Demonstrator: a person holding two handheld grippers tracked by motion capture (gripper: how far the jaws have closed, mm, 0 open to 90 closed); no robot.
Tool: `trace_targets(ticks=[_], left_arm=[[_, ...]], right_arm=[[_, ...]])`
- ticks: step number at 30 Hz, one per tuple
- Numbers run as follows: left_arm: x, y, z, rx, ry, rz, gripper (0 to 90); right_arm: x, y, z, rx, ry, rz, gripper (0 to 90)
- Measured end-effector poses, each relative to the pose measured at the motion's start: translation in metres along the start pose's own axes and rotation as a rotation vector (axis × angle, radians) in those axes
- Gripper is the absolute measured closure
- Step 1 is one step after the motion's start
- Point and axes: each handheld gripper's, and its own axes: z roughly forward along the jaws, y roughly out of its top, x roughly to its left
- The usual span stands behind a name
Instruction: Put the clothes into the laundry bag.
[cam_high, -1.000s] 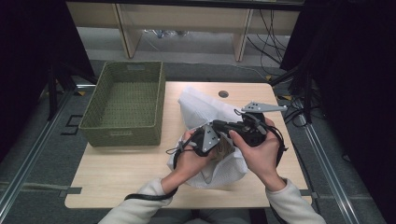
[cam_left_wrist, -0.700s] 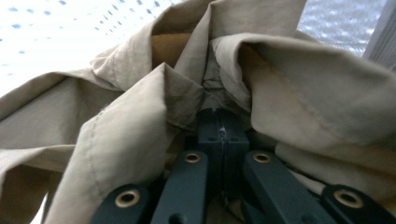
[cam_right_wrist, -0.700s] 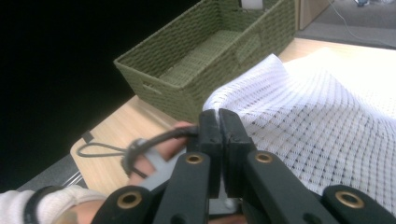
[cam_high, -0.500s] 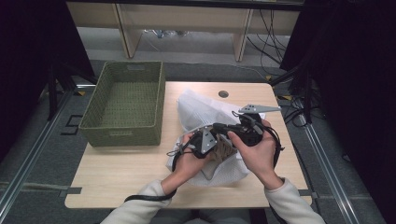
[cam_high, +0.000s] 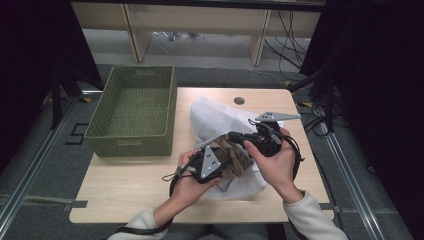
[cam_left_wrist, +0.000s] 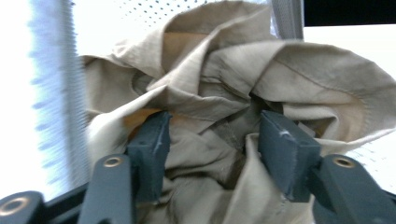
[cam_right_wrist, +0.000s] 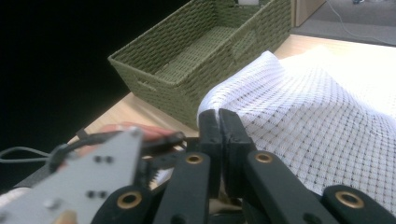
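A crumpled tan cloth (cam_high: 236, 156) sits in the mouth of a white mesh bag (cam_high: 215, 117) on the table's right half. My left gripper (cam_high: 225, 161) points into that mouth. In the left gripper view its jaws have just been opening and stand apart, with the tan cloth (cam_left_wrist: 224, 79) bunched between the left gripper (cam_left_wrist: 212, 140) pads. My right gripper (cam_high: 236, 136) is above the cloth. In the right gripper view the right gripper (cam_right_wrist: 218, 122) is shut on the edge of the mesh bag (cam_right_wrist: 317, 116), holding it lifted.
A green woven basket (cam_high: 131, 144) stands on the wooden table (cam_high: 135, 185) at the left, also in the right gripper view as the basket (cam_right_wrist: 187, 70). A small round hole (cam_high: 239, 100) is near the table's far edge. Cables run at the right.
My left hand has slid a little toward the near left, and more tan cloth shows at the bag's mouth. The right hand has hardly moved.
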Motion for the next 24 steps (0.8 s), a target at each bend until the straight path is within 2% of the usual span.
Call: trace_targets(ticks=[1, 2, 3, 4, 6, 9, 10, 11, 12, 14, 15, 17, 18, 20, 22, 23, 24], left_arm=[[0.000, -0.001, -0.004, -0.001, -0.007, -0.015, 40.1], [0.002, -0.001, -0.008, -0.004, -0.003, -0.011, 39.1], [0.003, -0.002, -0.012, -0.001, -0.003, -0.003, 38.1], [0.004, -0.004, -0.016, -0.007, -0.006, -0.023, 36.9], [0.005, -0.006, -0.024, -0.019, -0.001, -0.012, 35.5], [0.005, -0.010, -0.030, -0.020, -0.003, -0.006, 33.5], [0.004, -0.013, -0.034, -0.020, -0.014, -0.010, 33.2], [0.004, -0.013, -0.034, -0.020, -0.014, -0.010, 32.7], [0.002, -0.015, -0.038, -0.024, -0.025, -0.007, 32.5], [-0.001, -0.015, -0.041, -0.030, -0.029, -0.007, 32.3], [-0.002, -0.015, -0.042, -0.033, -0.032, 0.002, 32.3], [-0.004, -0.014, -0.043, -0.037, -0.039, 0.006, 32.3], [-0.009, -0.014, -0.042, -0.029, -0.066, 0.020, 32.2], [-0.016, -0.015, -0.040, -0.022, -0.097, 0.031, 31.8], [-0.024, -0.016, -0.037, -0.014, -0.123, 0.068, 30.9], [-0.028, -0.017, -0.035, -0.003, -0.139, 0.064, 30.6], [-0.030, -0.017, -0.034, 0.003, -0.147, 0.086, 30.2]], right_arm=[[0.001, 0.000, -0.001, 0.007, -0.002, 0.019, 90.0], [0.003, 0.000, -0.002, 0.007, -0.013, 0.028, 89.9], [0.002, 0.000, -0.001, 0.005, -0.015, 0.019, 90.0], [0.002, 0.000, -0.001, 0.004, -0.015, 0.021, 89.9], [0.002, 0.000, -0.001, 0.012, -0.003, 0.025, 90.0], [0.002, 0.000, -0.001, 0.006, -0.012, 0.018, 89.9], [0.001, 0.001, -0.001, 0.004, -0.024, -0.006, 89.9], [0.001, 0.001, -0.001, 0.004, -0.024, -0.006, 89.9], [0.001, 0.001, -0.001, 0.009, -0.001, 0.016, 89.9], [0.003, 0.001, -0.002, 0.010, -0.012, 0.030, 89.9], [0.001, 0.001, -0.002, 0.009, -0.020, 0.006, 89.9], [0.001, 0.001, -0.001, 0.005, -0.019, 0.002, 89.9], [0.001, 0.000, 0.000, 0.009, -0.001, 0.012, 89.9], [0.002, 0.001, -0.001, 0.012, -0.001, 0.020, 89.9], [0.002, 0.001, -0.002, 0.013, -0.007, 0.032, 89.9], [0.003, 0.001, -0.002, 0.008, -0.013, 0.032, 89.9], [0.001, 0.001, -0.003, 0.010, -0.022, 0.006, 89.9]])
